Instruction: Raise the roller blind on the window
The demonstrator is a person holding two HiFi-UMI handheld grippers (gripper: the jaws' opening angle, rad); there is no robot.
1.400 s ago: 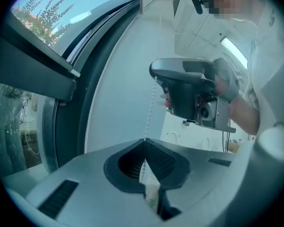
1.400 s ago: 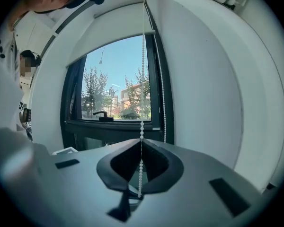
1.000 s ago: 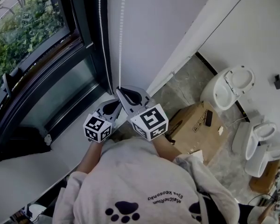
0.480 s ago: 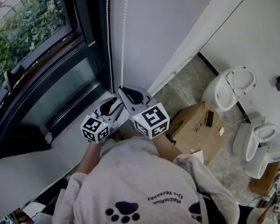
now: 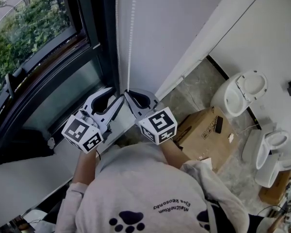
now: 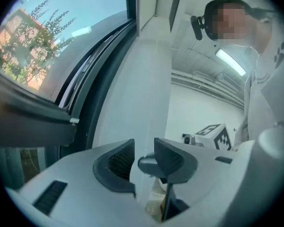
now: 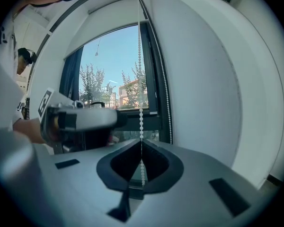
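The right gripper [image 5: 127, 92] has its jaws pinched shut on one strand of the bead chain [image 7: 141, 79]. The chain hangs in a loop down the white wall, just beside the dark window frame [image 5: 94, 33]. The blind's fabric is out of sight above. The left gripper [image 5: 111, 95] has just been opening its jaws, which stand wide with no bead between them. The chain looks light, limp and slippery, so I'd clamp it squarely across the beads, higher up.
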